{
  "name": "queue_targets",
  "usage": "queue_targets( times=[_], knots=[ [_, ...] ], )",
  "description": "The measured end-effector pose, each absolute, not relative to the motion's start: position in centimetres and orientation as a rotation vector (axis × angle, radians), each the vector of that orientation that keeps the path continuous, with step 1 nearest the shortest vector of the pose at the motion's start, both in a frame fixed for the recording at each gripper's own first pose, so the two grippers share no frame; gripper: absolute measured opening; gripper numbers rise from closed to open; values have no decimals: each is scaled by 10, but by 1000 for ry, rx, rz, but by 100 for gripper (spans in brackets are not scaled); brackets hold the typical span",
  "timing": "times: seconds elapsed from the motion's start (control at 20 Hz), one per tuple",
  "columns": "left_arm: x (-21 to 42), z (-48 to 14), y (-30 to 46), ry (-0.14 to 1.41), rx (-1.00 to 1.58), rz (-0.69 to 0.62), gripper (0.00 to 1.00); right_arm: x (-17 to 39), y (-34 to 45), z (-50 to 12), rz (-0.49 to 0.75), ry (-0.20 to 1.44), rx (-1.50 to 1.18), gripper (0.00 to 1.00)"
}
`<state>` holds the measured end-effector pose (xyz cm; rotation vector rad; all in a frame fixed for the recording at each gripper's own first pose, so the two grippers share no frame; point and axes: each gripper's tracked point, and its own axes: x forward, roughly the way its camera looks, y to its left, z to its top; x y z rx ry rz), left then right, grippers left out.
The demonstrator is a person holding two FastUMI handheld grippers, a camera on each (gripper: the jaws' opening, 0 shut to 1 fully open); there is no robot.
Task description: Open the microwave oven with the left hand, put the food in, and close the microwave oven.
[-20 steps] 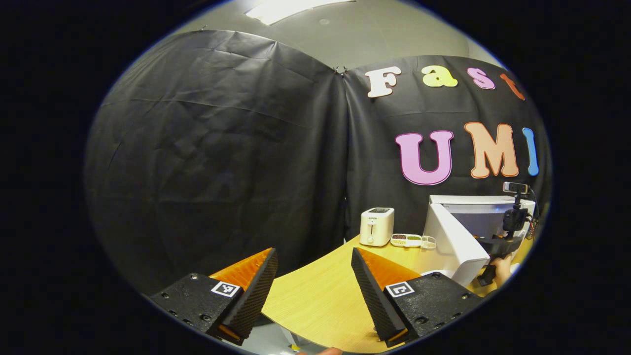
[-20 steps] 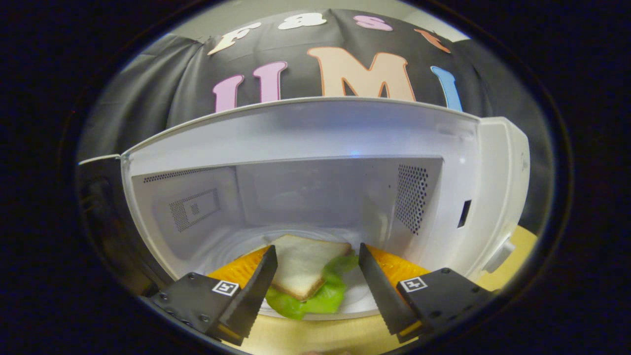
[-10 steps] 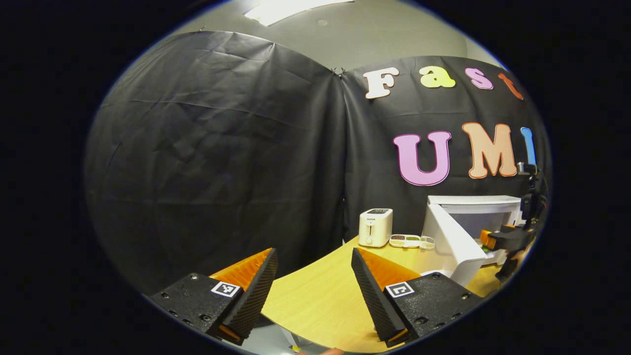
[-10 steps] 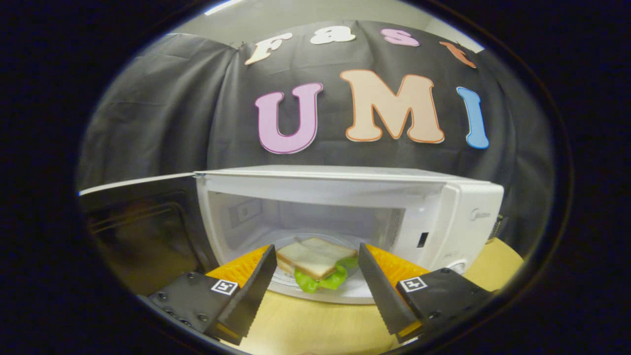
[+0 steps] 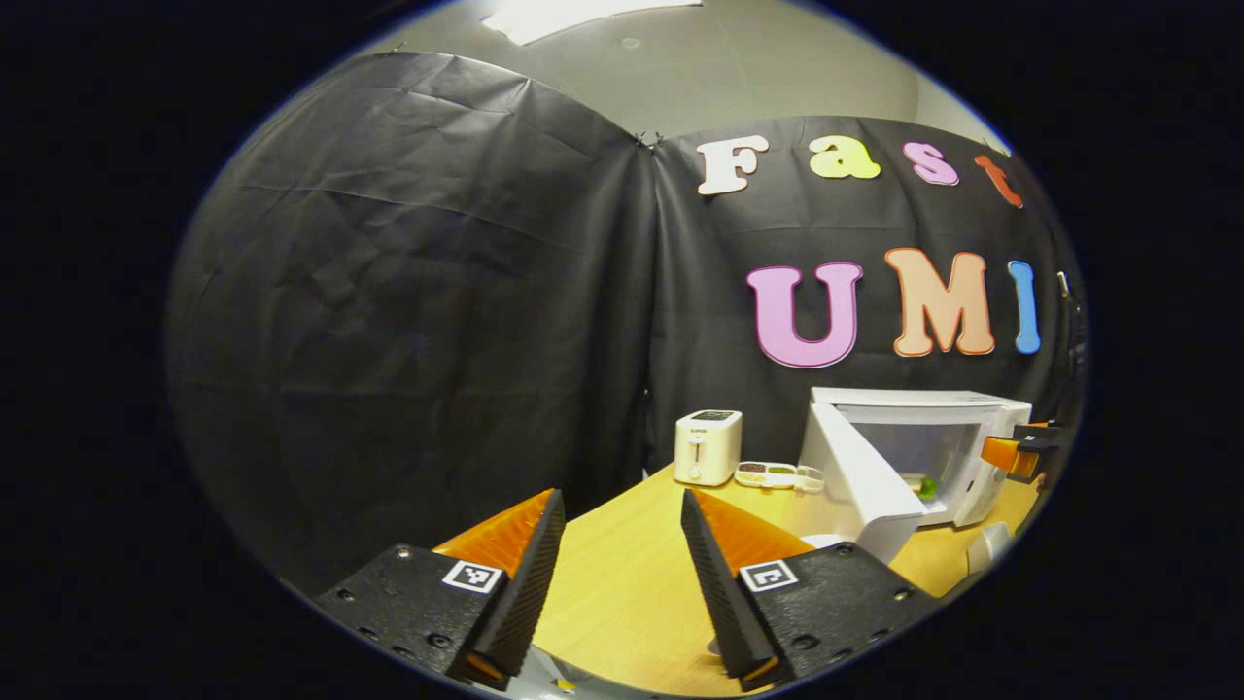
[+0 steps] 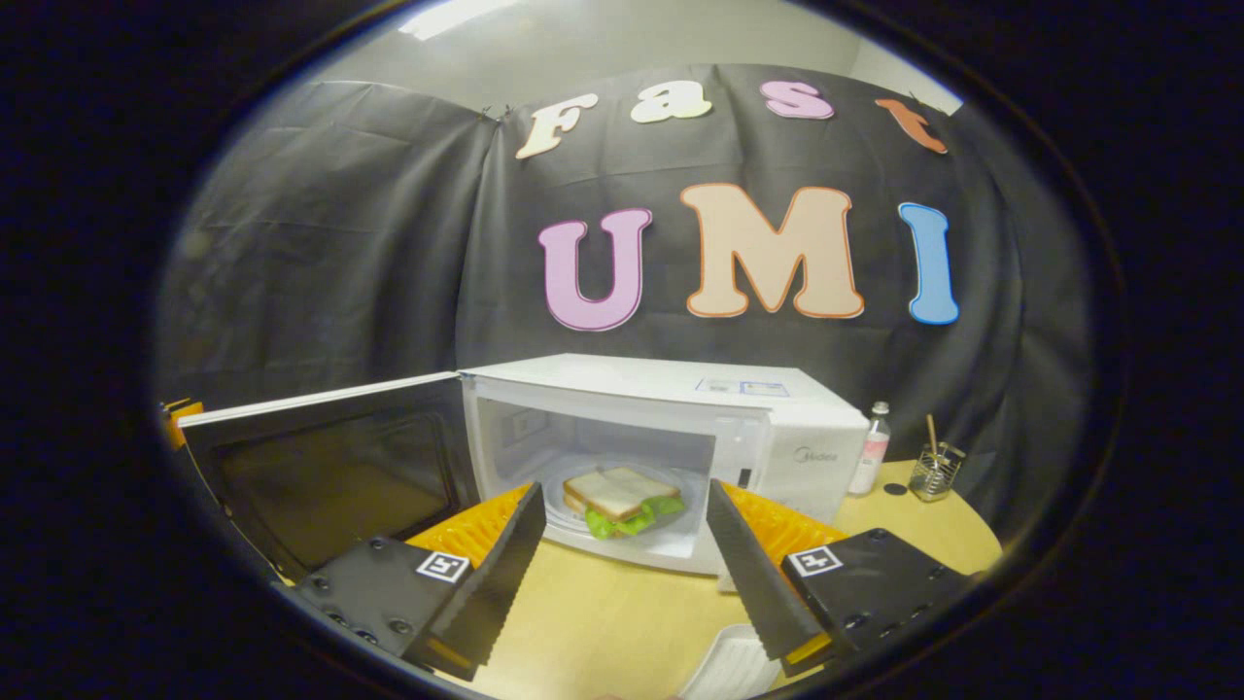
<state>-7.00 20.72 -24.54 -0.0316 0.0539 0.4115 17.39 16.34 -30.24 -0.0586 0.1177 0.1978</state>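
The white microwave [image 6: 680, 399] stands on the wooden table [image 6: 603, 622] with its door [image 6: 330, 467] swung wide open to the left. Inside it, a sandwich [image 6: 617, 494] with green lettuce lies on the glass turntable. My right gripper [image 6: 624, 486] is open and holds nothing, hanging over the table some way in front of the cavity. In the left gripper view the microwave [image 5: 933, 433] and its open door [image 5: 855, 476] sit at the far right. My left gripper [image 5: 620, 496] is open with nothing between its fingers, well to the left of the door. The right gripper [image 5: 1016, 452] peeks in at the right edge.
A white toaster [image 5: 708, 447] and a small divided dish [image 5: 777, 474] stand behind the door by the wall. Right of the microwave are a small bottle [image 6: 873, 462] and a glass holder [image 6: 933, 472]. A white plate [image 6: 729, 666] lies under my right gripper.
My right gripper has drawn back out of the microwave and away from it, leaving the sandwich inside. The left gripper view has turned slightly toward the microwave.
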Motion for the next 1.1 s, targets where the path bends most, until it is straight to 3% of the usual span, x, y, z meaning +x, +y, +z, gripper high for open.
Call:
queue_targets(
  times=[0.05, 0.1, 0.15, 0.2, 0.25, 0.3, 0.35, 0.4, 0.55, 0.75, 0.8, 0.9, 1.1],
  knots=[
    [-68, -246, 206, 52, -32, 400, 60, 170, 157, -299, 205, 126, -55, 97],
    [-68, -246, 206, 51, -32, 396, 59, 165, 149, -294, 206, 131, -49, 97],
    [-66, -247, 201, 53, -35, 376, 48, 162, 140, -286, 201, 130, -42, 100],
    [-63, -249, 193, 56, -39, 347, 47, 160, 131, -277, 197, 121, -33, 100],
    [-60, -248, 189, 55, -42, 331, 31, 159, 121, -265, 193, 105, -27, 100],
    [-57, -248, 187, 58, -45, 326, 24, 158, 110, -255, 182, 92, -27, 100],
    [-55, -252, 188, 63, -44, 329, 11, 159, 96, -246, 158, 83, -32, 96],
    [-55, -255, 186, 74, -39, 332, 14, 159, 81, -238, 133, 69, -37, 96],
    [-49, -267, 189, 114, -27, 364, 1, 161, 38, -208, 46, 21, -59, 96],
    [-43, -269, 183, 128, -25, 381, 6, 163, -12, -175, -99, -32, -69, 96],
    [-43, -268, 181, 127, -25, 382, 1, 165, -18, -172, -108, -34, -65, 96],
    [-41, -266, 170, 123, -33, 370, 1, 171, -35, -172, -148, -26, -62, 100],
    [-39, -268, 149, 124, -10, 359, 1, 179, -59, -178, -200, -6, -30, 96]
  ],
)
